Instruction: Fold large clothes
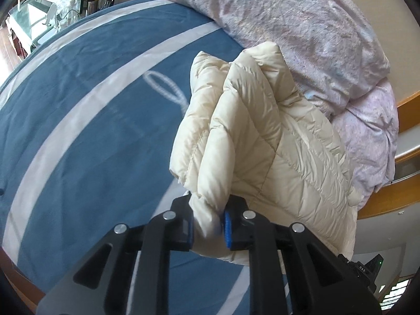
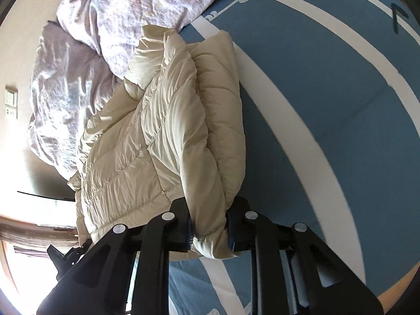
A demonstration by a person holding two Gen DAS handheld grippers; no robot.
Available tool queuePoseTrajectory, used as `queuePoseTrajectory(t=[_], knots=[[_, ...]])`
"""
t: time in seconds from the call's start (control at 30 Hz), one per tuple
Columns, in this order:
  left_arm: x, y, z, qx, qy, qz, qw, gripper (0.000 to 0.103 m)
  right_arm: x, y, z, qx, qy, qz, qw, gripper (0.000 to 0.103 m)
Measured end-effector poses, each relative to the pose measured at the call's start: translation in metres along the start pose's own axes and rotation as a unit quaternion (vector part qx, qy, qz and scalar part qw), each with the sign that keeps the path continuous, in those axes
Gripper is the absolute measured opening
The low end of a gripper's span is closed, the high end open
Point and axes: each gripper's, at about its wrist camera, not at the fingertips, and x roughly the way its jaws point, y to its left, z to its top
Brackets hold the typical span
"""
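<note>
A cream quilted puffer jacket (image 1: 257, 136) hangs bunched above a blue bedspread with white stripes (image 1: 78, 110). My left gripper (image 1: 208, 227) is shut on a thick fold of the jacket's edge, blue pads pressed into it. In the right wrist view the same jacket (image 2: 168, 131) drapes in folded layers over the bedspread (image 2: 328, 105). My right gripper (image 2: 210, 232) is shut on another bunched edge of it. The other gripper's black tip shows at the frame edge in each view.
A crumpled pink-lilac duvet (image 1: 302, 26) lies heaped beside the jacket and also shows in the right wrist view (image 2: 92, 39). A wooden bed frame edge (image 1: 404, 105) runs at the right. A cluttered desk (image 1: 39, 21) stands past the bed's far side.
</note>
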Motion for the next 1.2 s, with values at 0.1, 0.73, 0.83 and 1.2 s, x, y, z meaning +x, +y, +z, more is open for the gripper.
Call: queuePoseTrajectory(t=[0.1, 0.73, 0.83, 1.2], knots=[[-0.005, 0.006, -0.004, 0.003, 0.005, -0.001, 1.0, 0.017, -0.002, -0.001, -0.009, 0.002, -0.006, -0.004, 1.0, 0.019], [0.002, 0.033, -0.008, -0.022, 0.035, 0.014, 0.9991, 0.075, -0.011, 0.129, 0.005, -0.186, -0.11, -0.151, 0.965, 0.067], [0.003, 0.035, -0.003, -0.023, 0.034, 0.014, 0.9991, 0.08, 0.017, 0.175, -0.003, -0.246, -0.092, -0.128, 0.956, 0.063], [0.002, 0.033, 0.019, -0.02, 0.033, 0.0, 0.9992, 0.092, 0.094, 0.255, -0.059, -0.367, -0.037, -0.106, 0.923, 0.054]])
